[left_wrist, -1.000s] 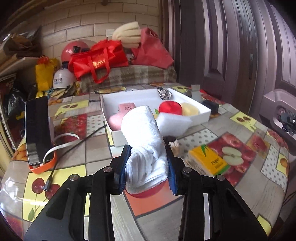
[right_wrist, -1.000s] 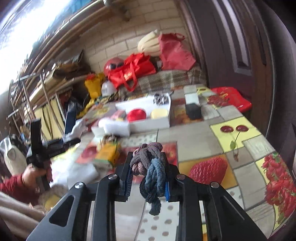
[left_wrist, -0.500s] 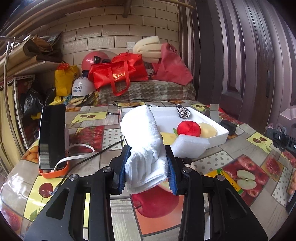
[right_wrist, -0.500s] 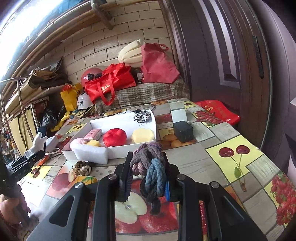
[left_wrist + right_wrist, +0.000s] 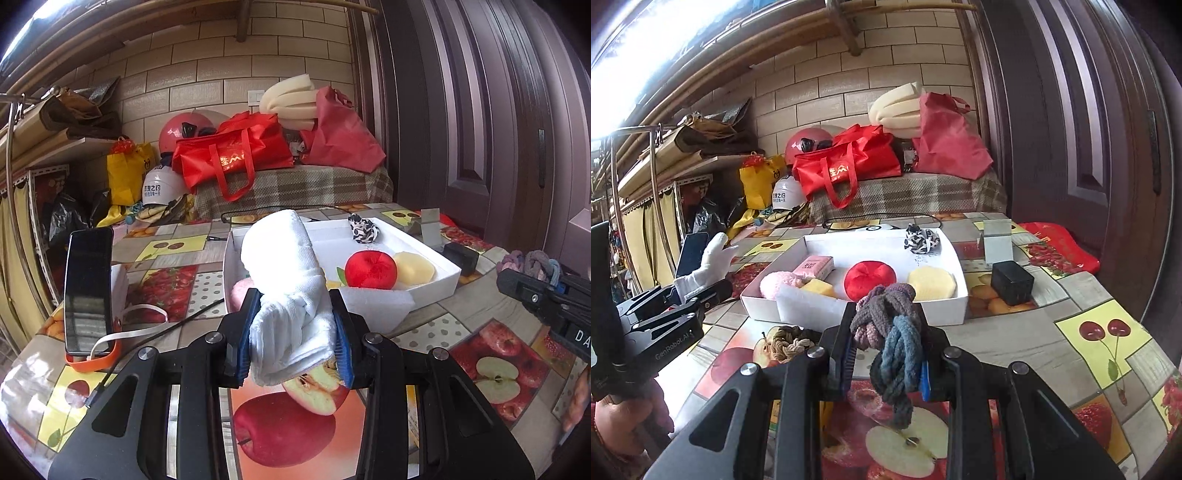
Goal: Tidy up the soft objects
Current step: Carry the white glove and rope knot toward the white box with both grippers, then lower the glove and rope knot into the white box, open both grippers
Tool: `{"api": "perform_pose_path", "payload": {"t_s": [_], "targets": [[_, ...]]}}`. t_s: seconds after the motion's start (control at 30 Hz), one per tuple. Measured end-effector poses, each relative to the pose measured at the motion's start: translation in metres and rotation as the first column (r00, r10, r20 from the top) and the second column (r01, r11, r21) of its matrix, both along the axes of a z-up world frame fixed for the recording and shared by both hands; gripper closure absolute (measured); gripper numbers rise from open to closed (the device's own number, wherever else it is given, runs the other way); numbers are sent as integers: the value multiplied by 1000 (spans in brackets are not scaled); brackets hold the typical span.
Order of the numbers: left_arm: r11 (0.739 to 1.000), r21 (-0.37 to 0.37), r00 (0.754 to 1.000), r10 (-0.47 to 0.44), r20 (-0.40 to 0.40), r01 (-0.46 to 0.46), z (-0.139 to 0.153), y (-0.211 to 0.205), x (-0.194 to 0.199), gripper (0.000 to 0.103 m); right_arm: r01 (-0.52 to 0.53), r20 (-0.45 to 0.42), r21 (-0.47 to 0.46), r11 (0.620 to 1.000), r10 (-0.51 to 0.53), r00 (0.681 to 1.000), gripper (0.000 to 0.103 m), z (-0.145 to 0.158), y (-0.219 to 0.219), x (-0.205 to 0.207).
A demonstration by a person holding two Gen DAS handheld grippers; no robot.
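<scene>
We note left gripper (image 5: 293, 339) clamping a white glove (image 5: 286, 280); right gripper (image 5: 886, 354) clamping a knotted rope (image 5: 892, 332) before the white tray (image 5: 945, 302).

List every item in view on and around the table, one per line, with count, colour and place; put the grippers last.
white tray: 1, white, table centre
red plush ball: 1, red, in tray
yellow sponge disc: 1, pale yellow, in tray, right of the ball
black-and-white scrunchie: 1, far tray corner
pink packet: 1, pink, in tray
pink fluffy item: 1, pink, tray's near left corner
tan knotted rope: 1, tan, on table in front of tray
black box: 1, black, on table right of tray
phone: 1, black, upright in orange stand, table left
white glove: 1, white, in left gripper
braided rope: 1, purple-brown and blue, in right gripper
left gripper: shut on glove
right gripper: shut on rope
</scene>
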State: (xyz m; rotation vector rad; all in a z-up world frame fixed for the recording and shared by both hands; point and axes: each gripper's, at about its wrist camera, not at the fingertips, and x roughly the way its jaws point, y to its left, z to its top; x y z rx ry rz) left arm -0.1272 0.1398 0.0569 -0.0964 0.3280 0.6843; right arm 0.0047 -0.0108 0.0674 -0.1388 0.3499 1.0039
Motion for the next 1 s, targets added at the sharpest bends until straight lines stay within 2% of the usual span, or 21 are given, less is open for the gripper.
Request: {"api": "perform_pose_path", "payload": {"t_s": [0.63,1.0], "targets": [[999,-19,999,49,-19,-49,-1,19,36,68,76,-22,-28,997,-76,997,77,-7,42,37],[998,-54,999,43,-20,-44,0,36,51,68,80,-72,-38,996,-83,994,76,-11,64,60]]}}
